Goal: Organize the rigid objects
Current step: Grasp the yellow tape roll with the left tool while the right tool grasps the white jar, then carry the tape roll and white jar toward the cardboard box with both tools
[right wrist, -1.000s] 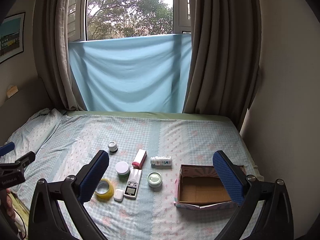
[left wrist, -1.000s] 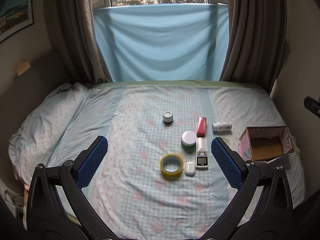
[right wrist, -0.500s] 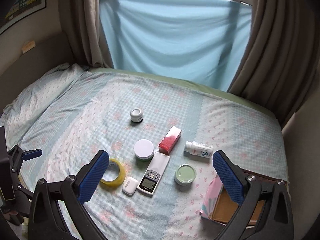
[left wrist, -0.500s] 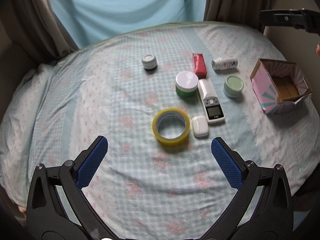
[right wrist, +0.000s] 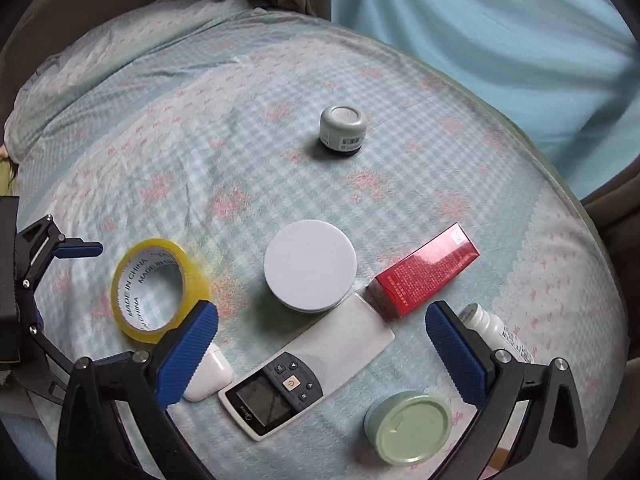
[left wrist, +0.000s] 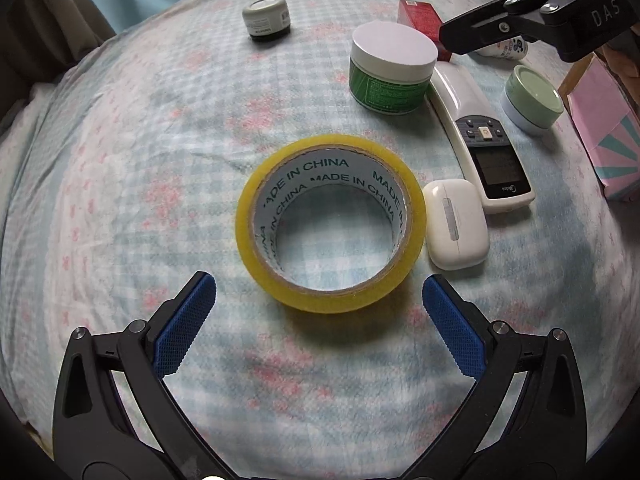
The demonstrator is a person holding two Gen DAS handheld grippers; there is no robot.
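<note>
Across the checked bedsheet (left wrist: 120,160) 8 rigid items are lying in a loose cluster, with a blue cloth (right wrist: 500,40) hanging behind it. At the far right edge of the left wrist view, the pink cardboard box (left wrist: 608,120) is sitting partly cut off. Just beside it, the white remote (right wrist: 304,368) is lying flat with its screen up, its far end touching the green jar with the white lid (left wrist: 390,68). The yellow tape roll (left wrist: 330,224) is lying flat, hole up, and the white earbud case (left wrist: 456,224) is resting just beside its right rim. The red carton (right wrist: 424,272) is lying on its side near the remote's far end, with the small white bottle (right wrist: 496,332) lying down to its right. The pale green-lidded jar (right wrist: 408,426) is standing near the remote's screen end, and the small grey jar (right wrist: 343,130) is standing well apart from the rest.

The left gripper (left wrist: 320,304) is hovering just short of the tape roll, its 2 blue pads spread wide and gripping nothing. The right gripper (right wrist: 322,336) is hanging over the remote and white-lidded jar, its pads likewise apart and empty.
</note>
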